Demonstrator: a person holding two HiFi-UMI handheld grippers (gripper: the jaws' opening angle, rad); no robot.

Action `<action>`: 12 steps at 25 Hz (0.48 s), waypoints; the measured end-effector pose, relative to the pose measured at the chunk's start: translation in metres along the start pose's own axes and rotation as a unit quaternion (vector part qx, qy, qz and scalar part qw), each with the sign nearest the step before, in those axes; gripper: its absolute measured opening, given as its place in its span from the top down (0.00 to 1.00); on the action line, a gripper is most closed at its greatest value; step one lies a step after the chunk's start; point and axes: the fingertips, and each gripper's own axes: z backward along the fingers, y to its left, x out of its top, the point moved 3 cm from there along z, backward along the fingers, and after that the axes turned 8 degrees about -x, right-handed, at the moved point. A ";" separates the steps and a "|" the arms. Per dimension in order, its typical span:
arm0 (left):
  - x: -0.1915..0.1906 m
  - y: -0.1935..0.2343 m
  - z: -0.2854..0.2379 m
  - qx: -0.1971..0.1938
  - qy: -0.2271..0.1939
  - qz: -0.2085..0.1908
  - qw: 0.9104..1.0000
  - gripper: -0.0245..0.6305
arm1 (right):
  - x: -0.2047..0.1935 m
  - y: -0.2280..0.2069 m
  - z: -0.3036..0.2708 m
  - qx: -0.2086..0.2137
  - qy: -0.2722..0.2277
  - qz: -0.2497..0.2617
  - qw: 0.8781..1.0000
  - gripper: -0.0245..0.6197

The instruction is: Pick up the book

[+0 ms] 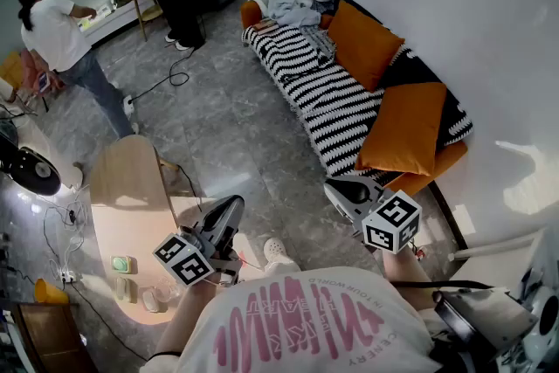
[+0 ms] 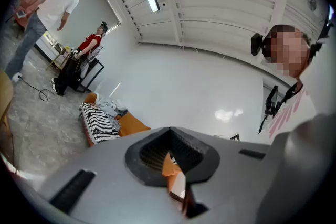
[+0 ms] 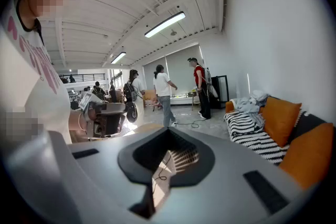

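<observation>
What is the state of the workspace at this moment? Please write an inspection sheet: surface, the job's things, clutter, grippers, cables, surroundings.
Surface: wooden table, bare at its far end; grey tiled floor.
Job's things: book, nothing seen for certain.
Clutter: small items on the table's near end; clothes heaped on the striped sofa.
Grippers: left gripper and right gripper held in front of the person, both shut, both empty.
Cables: one cable lies across the floor; more cables left of the table.
Surroundings: person in white and person in red far off; orange cushions on the sofa; white wall.
</observation>
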 end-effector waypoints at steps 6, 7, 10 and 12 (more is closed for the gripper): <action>0.001 0.010 0.000 0.001 -0.002 0.005 1.000 0.95 | -0.004 -0.004 -0.007 -0.006 0.009 0.008 1.000 0.95; 0.001 0.012 0.000 0.001 -0.001 0.007 1.000 0.95 | -0.004 -0.004 -0.008 -0.006 0.010 0.006 1.000 0.95; 0.003 0.022 -0.002 0.003 0.002 0.007 1.000 0.95 | -0.005 -0.006 -0.015 -0.007 0.014 0.006 1.000 0.95; 0.006 0.030 -0.005 0.004 0.000 0.010 1.000 0.95 | -0.004 -0.012 -0.022 -0.009 0.016 0.004 1.000 0.95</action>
